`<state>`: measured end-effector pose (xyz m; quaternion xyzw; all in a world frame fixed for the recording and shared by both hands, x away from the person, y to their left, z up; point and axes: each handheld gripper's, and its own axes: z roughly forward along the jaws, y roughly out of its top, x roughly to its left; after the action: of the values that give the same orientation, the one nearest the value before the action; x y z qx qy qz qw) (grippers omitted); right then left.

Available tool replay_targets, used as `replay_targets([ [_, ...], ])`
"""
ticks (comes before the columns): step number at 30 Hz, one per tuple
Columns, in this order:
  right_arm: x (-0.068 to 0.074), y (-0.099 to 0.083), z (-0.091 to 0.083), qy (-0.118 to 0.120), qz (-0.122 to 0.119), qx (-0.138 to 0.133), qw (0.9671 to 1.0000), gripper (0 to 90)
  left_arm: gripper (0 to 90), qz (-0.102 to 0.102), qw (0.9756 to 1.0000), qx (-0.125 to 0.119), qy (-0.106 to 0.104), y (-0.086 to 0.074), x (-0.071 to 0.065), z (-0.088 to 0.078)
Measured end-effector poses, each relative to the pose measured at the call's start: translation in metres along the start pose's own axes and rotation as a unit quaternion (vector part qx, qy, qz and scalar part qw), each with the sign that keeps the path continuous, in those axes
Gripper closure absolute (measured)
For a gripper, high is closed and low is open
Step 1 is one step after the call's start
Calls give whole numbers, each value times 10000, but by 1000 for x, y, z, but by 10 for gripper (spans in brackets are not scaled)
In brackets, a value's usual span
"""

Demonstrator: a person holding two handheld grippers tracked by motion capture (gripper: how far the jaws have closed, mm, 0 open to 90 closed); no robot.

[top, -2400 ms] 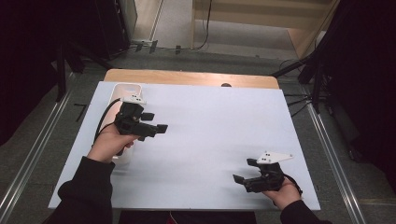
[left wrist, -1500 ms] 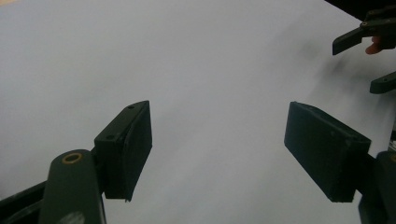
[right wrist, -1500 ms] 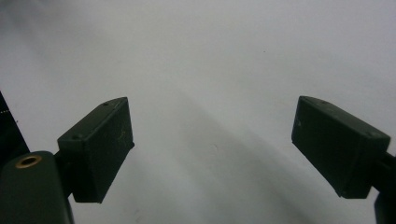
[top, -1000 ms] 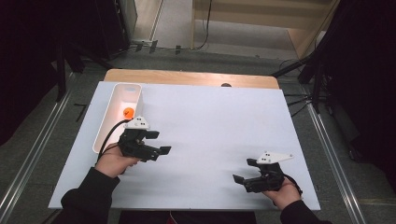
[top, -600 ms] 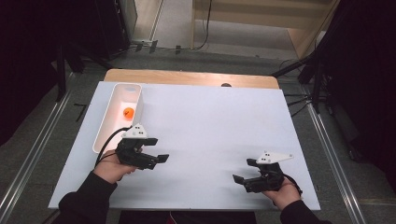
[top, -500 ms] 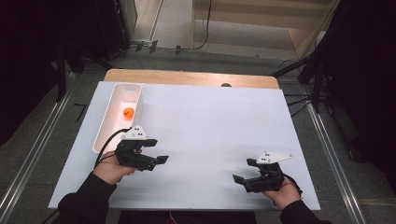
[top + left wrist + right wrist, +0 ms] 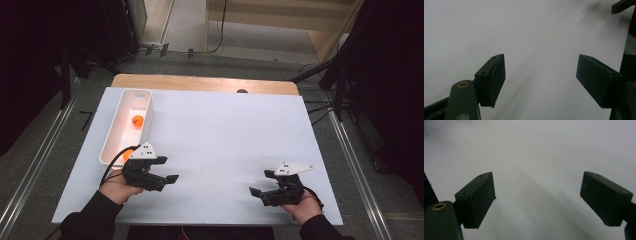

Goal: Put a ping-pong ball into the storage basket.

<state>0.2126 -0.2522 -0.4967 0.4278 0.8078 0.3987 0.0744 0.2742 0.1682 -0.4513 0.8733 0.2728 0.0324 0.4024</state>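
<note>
Two orange balls (image 7: 137,120) now lie in the long white tray (image 7: 145,132) at the far left of the white table (image 7: 230,145); one sits in the middle of the tray and the other peeks out at its near end, partly hidden behind the grey plate on the left gripper (image 7: 168,180). A little while ago the left gripper was up over the tray. Since then it has pulled back toward the person and come down low over the table, just beside the tray's near end. Its jaws are apart and nothing is between them, as the left gripper view makes plain, with bare white table under the two black pads (image 7: 492,80). The right gripper (image 7: 256,192) has not moved at all. It rests near the front right of the table, well apart from the tray, with its jaws wide apart and empty too. I think the left hand has let go of a ball in the tray and is done with that step. No more balls lie on the table, so this job looks finished or close to it.
</note>
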Motion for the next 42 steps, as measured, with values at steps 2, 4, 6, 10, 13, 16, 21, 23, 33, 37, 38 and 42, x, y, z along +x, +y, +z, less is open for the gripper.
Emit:
replay_targets([
  [2, 0, 0, 0, 3, -3, 3, 10000, 113, 238, 35, 10000, 38, -29, -3, -1, 1],
  [4, 0, 0, 0, -1, 1, -5, 10000, 112, 238, 26, 10000, 25, -62, -6, -2, 3],
  [6, 0, 0, 0, -1, 2, -2, 10000, 112, 238, 49, 9999, 40, -86, -8, -3, 3],
  [10, 0, 0, 0, 6, 5, 4, 10000, 113, 238, 59, 9999, 99, -125, -12, -3, 5],
  [13, 0, 0, 1, 14, 11, 1, 10000, 112, 238, 46, 9998, 123, -149, -16, -2, 6],
  [16, 0, 0, 1, 16, 6, 4, 10000, 113, 238, 63, 9998, 151, -136, -18, -1, 7],
  [21, 0, 0, 0, 9, 30, 18, 10000, 113, 238, 66, 9997, 196, -100, -23, 0, 5],
  [23, 0, 0, 0, 9, 30, 21, 10000, 112, 238, 66, 9997, 214, -84, -25, 1, 3],
  [33, 0, -1, 0, 9, -3, 34, 10000, 112, 238, 20, 9997, 240, -27, -33, 3, -5],
  [37, 0, -1, 1, 6, -51, 25, 10000, 113, 239, 42, 9997, 242, -25, -34, 3, -6],
  [38, 0, -1, 1, 10, -40, 33, 10000, 112, 239, 61, 9997, 249, -9, -35, 3, -6],
  [42, 0, -1, 1, 9, -56, 38, 10000, 112, 239, 67, 9996, 263, -10, -35, 3, -5],
])
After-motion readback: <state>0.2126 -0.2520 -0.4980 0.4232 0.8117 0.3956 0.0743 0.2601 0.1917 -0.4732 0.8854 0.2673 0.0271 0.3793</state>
